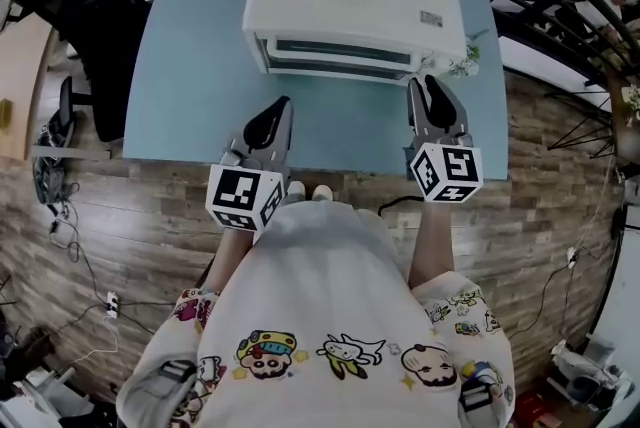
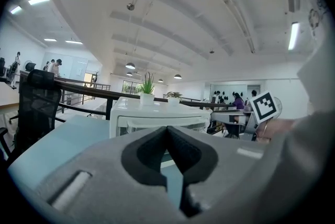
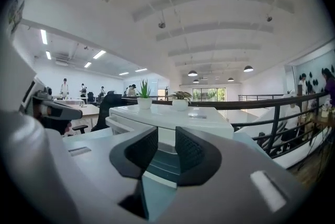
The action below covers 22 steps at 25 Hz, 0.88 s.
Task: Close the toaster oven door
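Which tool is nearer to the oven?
Right. The right tool is just short of the oven, at its front right corner; the left tool is farther back, facing its left half.

A pale blue worktop (image 1: 200, 66) stands on a wood-plank floor (image 1: 130, 236) — one white toaster oven (image 1: 350, 11) sits on it, toward its far edge.
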Tool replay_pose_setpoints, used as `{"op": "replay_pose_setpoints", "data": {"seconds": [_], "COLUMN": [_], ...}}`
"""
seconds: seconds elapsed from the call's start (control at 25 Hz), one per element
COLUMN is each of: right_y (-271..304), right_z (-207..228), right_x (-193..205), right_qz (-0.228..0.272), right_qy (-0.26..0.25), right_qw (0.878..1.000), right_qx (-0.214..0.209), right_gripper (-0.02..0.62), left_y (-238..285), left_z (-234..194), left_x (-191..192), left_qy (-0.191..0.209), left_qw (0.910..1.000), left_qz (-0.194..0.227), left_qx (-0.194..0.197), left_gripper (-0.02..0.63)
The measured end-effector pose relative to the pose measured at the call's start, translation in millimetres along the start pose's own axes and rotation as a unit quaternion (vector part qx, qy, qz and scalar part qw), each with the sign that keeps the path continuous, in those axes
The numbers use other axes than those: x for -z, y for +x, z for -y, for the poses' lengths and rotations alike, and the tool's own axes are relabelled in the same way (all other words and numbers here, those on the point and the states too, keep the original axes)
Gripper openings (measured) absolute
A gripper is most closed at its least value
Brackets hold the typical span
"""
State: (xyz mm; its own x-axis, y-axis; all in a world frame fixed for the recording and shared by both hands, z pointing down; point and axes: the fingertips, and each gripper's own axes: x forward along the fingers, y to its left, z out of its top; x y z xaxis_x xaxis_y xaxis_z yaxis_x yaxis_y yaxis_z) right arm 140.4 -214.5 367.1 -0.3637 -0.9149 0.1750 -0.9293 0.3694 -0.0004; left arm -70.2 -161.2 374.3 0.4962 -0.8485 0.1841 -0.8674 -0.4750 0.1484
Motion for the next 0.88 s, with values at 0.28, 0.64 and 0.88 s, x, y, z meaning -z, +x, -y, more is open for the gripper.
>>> {"op": "replay_pose_setpoints", "data": {"seconds": [0.28,0.64,0.88], "right_y": [-42,-81,-94], "right_z": [-20,-37,-41], "right_x": [11,39,52], "right_qz": [0.009,-0.001,-0.008], "right_qy": [-0.023,-0.010,-0.008], "right_qw": [1.000,1.000,1.000], "right_qx": [-0.006,-0.014,-0.012], "right_gripper": [0.083,0.009,0.008], "left_y": [-11,-27,-33], "left_z": [20,37,38], "left_x": [10,28,39], "left_qy": [0.006,0.006,0.006], "left_qw": [0.9997,0.9992,0.9988], "left_qz": [-0.013,-0.029,-0.039], "left_qx": [0.018,0.028,0.027], "left_gripper": [0.000,0.000,0.000]}}
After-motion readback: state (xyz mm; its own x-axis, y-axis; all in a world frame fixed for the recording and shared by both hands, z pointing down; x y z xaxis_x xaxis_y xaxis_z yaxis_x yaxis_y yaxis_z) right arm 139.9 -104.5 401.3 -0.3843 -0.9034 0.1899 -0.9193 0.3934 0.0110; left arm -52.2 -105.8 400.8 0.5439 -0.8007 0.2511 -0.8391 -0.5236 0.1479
